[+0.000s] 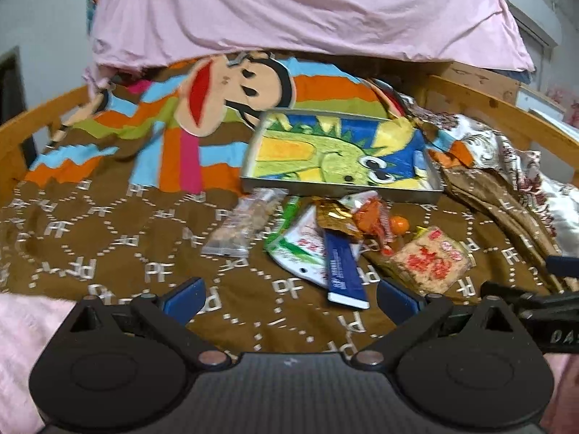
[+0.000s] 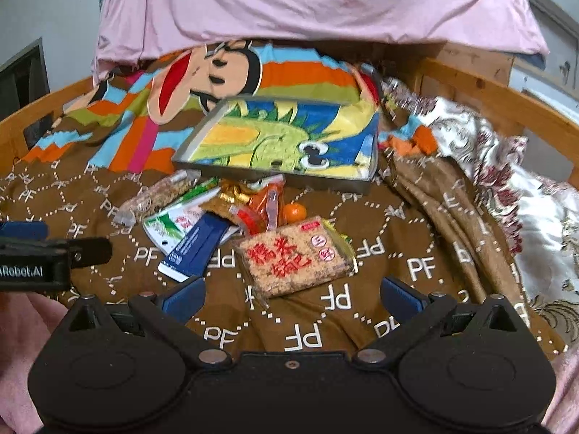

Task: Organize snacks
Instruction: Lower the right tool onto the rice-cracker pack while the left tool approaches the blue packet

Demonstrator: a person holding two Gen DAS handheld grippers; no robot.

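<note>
- Snacks lie in a loose heap on the brown bedspread (image 2: 325, 311), just in front of the metal tray (image 2: 202, 137) with the green dinosaur picture.
- Nearest the tray's front wall sit a gold wrapper (image 1: 334, 215), an orange-red packet (image 1: 372, 217) and a small orange ball (image 2: 294, 212).
- A clear bag of brown pieces (image 1: 240, 226) lies off the tray's left front corner.
- A green-and-white pouch (image 1: 300, 247) and a dark blue packet (image 1: 342, 271) overlap, further out from the tray.
- A rice-cracker pack with red characters (image 2: 295, 256) lies furthest from the tray, on the right of the heap.
- The left gripper (image 1: 289, 293) hangs above the spread, fingers spread wide and holding nothing.
- The right gripper (image 2: 291, 293) hangs likewise, fingers wide apart and empty, the cracker pack between them and the tray.
- No snack lies inside the tray.
</note>
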